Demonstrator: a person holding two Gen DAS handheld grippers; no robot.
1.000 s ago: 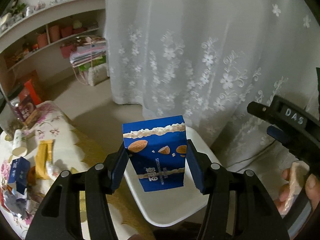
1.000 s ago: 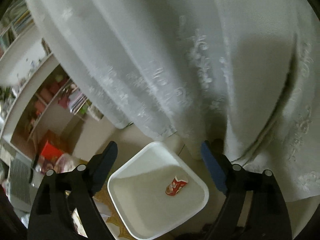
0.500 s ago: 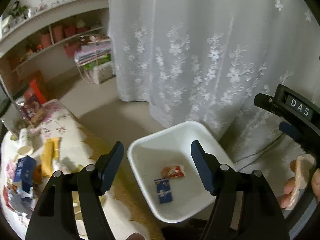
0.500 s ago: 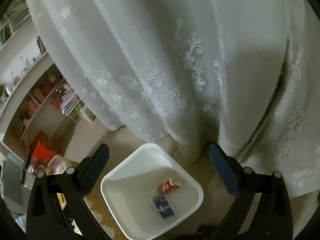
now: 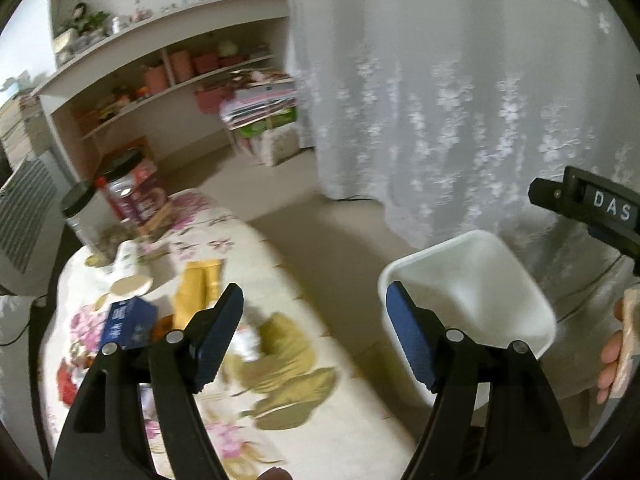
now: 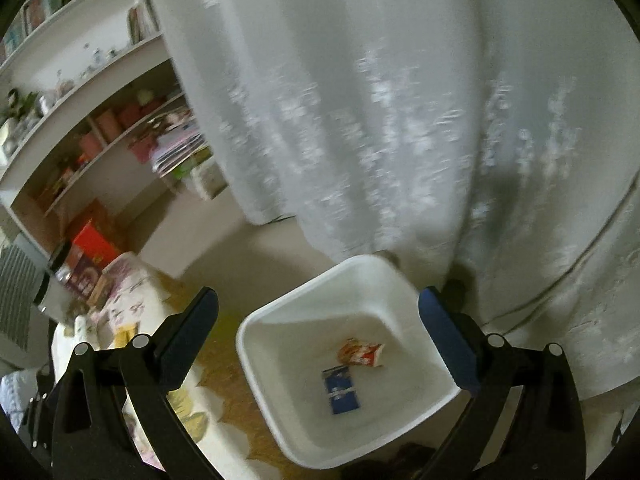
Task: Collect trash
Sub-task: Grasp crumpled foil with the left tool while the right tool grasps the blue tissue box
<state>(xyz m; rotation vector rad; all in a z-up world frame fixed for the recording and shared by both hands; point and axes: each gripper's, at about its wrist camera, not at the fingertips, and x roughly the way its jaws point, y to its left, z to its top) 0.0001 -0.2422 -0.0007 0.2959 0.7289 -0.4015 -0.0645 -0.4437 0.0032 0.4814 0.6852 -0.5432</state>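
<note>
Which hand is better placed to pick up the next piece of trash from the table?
Left, probably. Its tongs are empty, still opening, and already aimed over the table near the blue box. The right tongs, open and empty, face the white bin.

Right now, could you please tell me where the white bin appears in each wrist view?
Left wrist view: the white bin sits lower right, beside the table; its contents are hidden.
Right wrist view: it sits lower centre, holding a blue carton and a red wrapper.
Shared landmark: the white flowered curtain behind it.
</note>
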